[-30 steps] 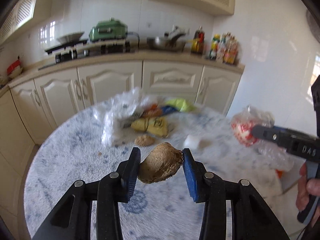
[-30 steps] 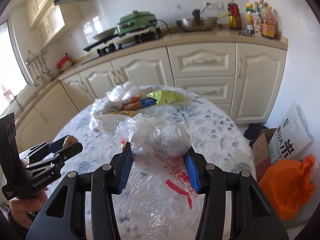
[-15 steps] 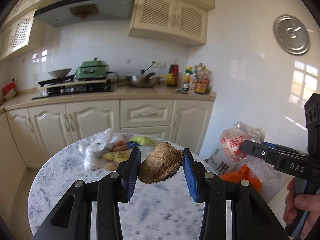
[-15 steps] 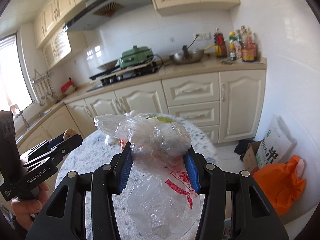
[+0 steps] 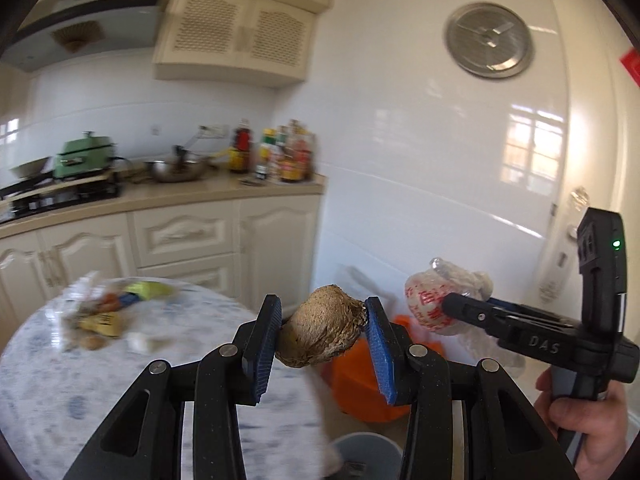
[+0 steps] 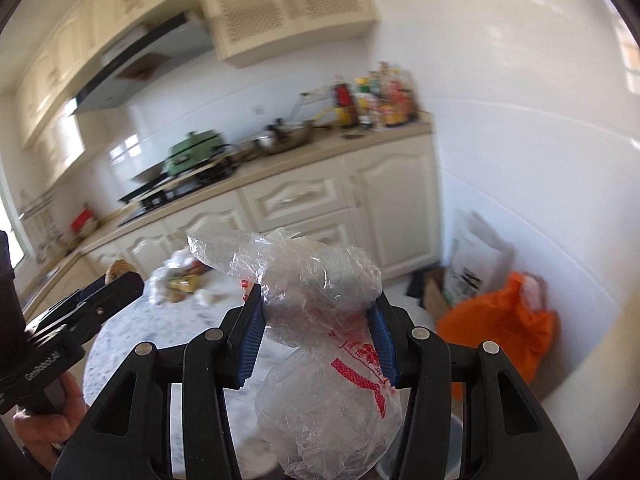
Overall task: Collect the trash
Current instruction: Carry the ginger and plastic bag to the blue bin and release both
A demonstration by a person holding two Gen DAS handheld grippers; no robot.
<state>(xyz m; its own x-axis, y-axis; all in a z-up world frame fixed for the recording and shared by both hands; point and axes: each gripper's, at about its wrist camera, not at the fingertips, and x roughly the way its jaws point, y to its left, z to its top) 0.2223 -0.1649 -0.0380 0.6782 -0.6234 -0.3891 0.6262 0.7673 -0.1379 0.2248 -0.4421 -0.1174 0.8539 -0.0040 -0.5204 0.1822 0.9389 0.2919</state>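
Left wrist view: left gripper [image 5: 323, 330] clamps the brown husk [image 5: 322, 332], now swung off the table [image 5: 48, 384] toward the grey bin [image 5: 366, 450] below; right gripper [image 6: 318, 330] grips the plastic bag [image 6: 320, 280] alongside; dropping comes next

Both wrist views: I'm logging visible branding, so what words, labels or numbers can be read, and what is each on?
"DAS": on the right gripper body, left wrist view.
"GenRobot.AI": on the left gripper body, right wrist view.
Red print on the plastic bag: too crumpled to read.
Bottle labels on the counter: too blurred.
White sack by the wall: print too blurred.
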